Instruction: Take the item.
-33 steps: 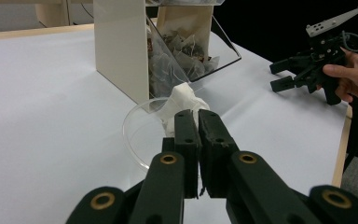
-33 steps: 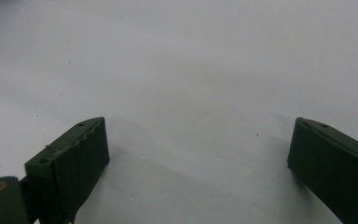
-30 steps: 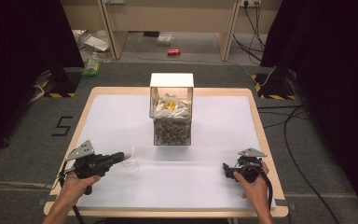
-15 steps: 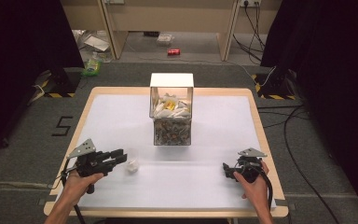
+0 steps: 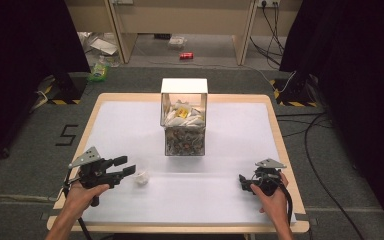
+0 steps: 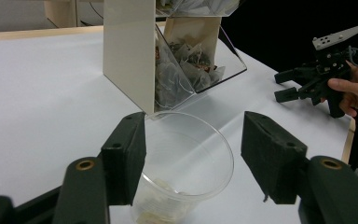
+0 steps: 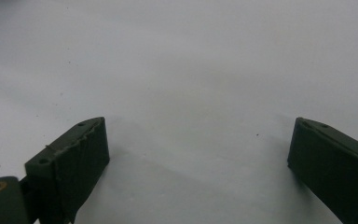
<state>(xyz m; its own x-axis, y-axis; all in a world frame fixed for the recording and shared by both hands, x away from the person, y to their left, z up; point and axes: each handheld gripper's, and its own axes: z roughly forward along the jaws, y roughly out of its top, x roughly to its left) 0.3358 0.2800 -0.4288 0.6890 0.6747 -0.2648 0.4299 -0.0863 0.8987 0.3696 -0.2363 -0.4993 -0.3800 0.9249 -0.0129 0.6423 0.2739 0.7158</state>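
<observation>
While the left gripper (image 6: 191, 154) stood at the near left of the white table (image 5: 230, 210), its jaws had just been opening, and a clear plastic cup (image 6: 186, 172) sat between them. One jaw looked close against the cup's side, whether touching could not be told; the other stood clear of it, so nothing was pinched. From above, the cup (image 5: 141, 177) rested on the table just beyond the left gripper (image 5: 122, 167). Something pale lay in its bottom; what it was could not be told. Farther back, mid-table, stood a clear box (image 5: 184, 117) with a white top, holding small packets. At the near right, the right gripper (image 5: 244, 182) was held in a hand (image 5: 272, 197); its jaws (image 7: 196, 154) were spread wide over bare table, empty.
</observation>
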